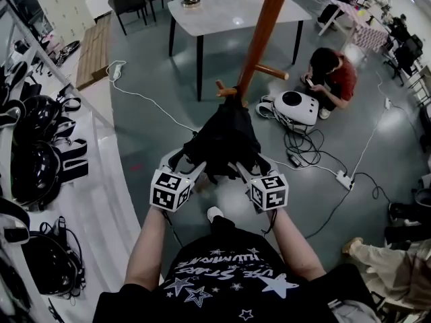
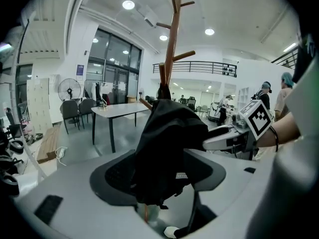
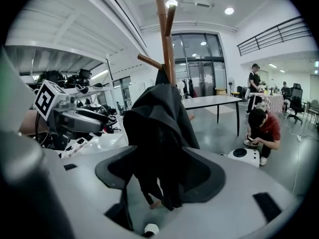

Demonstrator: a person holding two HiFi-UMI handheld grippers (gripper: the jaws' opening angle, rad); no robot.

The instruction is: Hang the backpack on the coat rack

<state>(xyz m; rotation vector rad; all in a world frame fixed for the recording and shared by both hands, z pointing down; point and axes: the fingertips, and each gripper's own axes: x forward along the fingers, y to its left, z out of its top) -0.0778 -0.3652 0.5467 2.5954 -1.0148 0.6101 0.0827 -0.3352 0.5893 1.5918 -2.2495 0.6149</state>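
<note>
I am flanking the backpack (image 1: pixel 225 140), hanging on the rack's (image 1: pixel 266 19) low peg (image 1: pixel 223 88), with left gripper (image 1: pixel 183 164) and right gripper (image 1: pixel 252 167) both released, and a jaw snagging fabric could be pulling it off

The hall is bright and evenly lit by round ceiling lights (image 2: pixel 128 4) overhead. Shadows on the grey floor (image 1: pixel 155 66) are soft and faint. The far white table (image 1: pixel 229 9) carries a pale glare spot on its top. The black backpack (image 1: pixel 222 140) reads as a dark mass with little detail. Both gripper views bulge strongly, with black corners and straight lines bent toward the edges, and their nearest surfaces are soft.
</note>
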